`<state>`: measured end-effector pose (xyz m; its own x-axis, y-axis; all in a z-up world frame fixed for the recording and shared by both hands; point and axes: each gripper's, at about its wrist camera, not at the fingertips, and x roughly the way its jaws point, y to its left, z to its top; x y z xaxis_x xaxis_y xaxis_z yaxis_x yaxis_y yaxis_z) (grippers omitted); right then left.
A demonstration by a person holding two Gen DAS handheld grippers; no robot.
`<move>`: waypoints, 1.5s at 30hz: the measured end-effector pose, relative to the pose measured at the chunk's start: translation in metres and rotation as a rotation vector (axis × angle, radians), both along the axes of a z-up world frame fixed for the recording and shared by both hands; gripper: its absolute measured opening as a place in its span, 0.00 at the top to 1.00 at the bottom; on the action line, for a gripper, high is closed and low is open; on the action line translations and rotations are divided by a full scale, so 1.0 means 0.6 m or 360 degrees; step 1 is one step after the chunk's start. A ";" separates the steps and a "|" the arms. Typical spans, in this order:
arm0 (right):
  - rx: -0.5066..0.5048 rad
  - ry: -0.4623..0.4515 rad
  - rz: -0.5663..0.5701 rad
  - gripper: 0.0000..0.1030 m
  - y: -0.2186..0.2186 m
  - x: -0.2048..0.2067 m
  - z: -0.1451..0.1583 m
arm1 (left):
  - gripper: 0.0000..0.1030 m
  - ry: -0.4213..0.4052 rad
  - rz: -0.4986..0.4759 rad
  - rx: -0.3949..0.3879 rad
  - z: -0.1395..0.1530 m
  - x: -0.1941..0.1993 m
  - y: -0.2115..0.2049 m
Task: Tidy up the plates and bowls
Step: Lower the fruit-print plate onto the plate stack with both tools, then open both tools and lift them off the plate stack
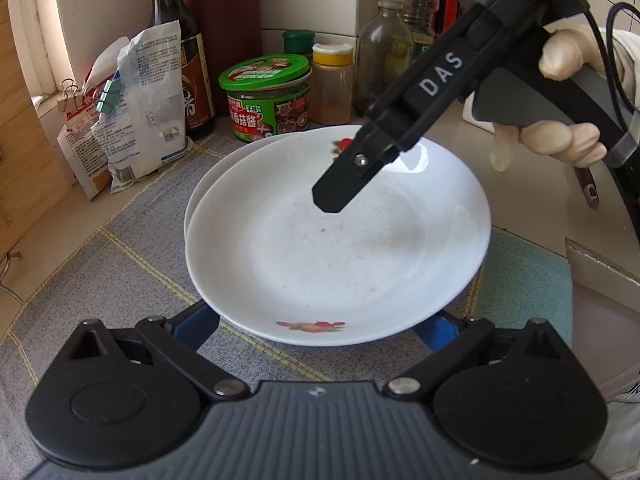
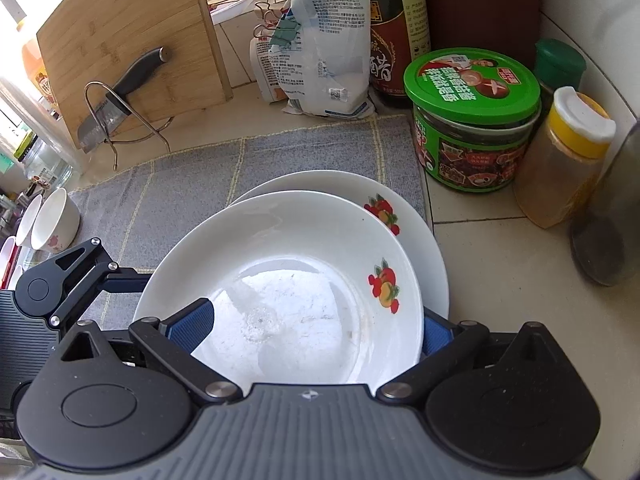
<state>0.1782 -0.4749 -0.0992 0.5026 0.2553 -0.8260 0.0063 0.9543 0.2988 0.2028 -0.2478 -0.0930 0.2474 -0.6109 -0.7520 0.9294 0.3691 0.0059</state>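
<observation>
Two white plates with fruit prints lie stacked on a grey mat [image 1: 132,240]. The top plate [image 1: 336,236] [image 2: 296,280] sits shifted off the bottom plate [image 2: 424,236], whose rim [image 1: 196,196] shows behind it. My left gripper [image 1: 316,328] is open, with both blue fingertips tucked under the top plate's near rim. My right gripper [image 2: 312,330] is open too. Its left finger [image 2: 192,324] lies over the plate's inside and its right finger [image 2: 434,336] sits outside the rim. In the left wrist view one black finger [image 1: 340,188] of the right gripper hangs over the far half of the plate, held by a gloved hand [image 1: 552,136].
Behind the plates stand a green-lidded jar [image 2: 472,120], a yellow-capped spice jar [image 2: 568,160], dark bottles [image 1: 188,60] and clipped bags [image 2: 320,48]. A cutting board [image 2: 132,48] and a knife in a wire rack [image 2: 116,100] stand at the far left. White bowls [image 2: 56,220] sit at the mat's left edge.
</observation>
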 end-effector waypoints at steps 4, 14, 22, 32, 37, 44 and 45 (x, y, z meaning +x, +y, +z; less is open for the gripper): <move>0.0005 0.0000 -0.0031 0.00 -0.006 -0.008 0.000 | 0.02 -0.0005 0.0001 -0.0003 0.000 0.004 -0.001; -0.0008 0.0002 -0.0053 0.00 -0.005 -0.021 0.006 | 0.02 -0.0056 -0.0019 -0.0012 0.001 0.001 -0.004; -0.0063 0.0016 -0.0063 0.00 0.001 -0.025 0.011 | 0.02 -0.0061 0.0002 -0.0028 0.005 -0.001 0.000; -0.0157 0.0034 -0.0075 0.00 0.012 -0.028 0.013 | 0.02 -0.0093 0.0045 -0.0030 0.010 -0.008 0.004; -0.0214 -0.0002 -0.0060 0.00 0.019 -0.036 0.021 | 0.01 -0.0102 0.0088 -0.0044 0.014 -0.010 0.015; -0.0296 -0.0081 0.0004 0.00 0.049 -0.042 0.036 | 0.01 -0.0129 0.0171 -0.0098 0.030 -0.015 0.042; -0.0311 -0.0100 0.0013 0.00 0.055 -0.042 0.039 | 0.01 -0.0135 0.0192 -0.0102 0.033 -0.016 0.048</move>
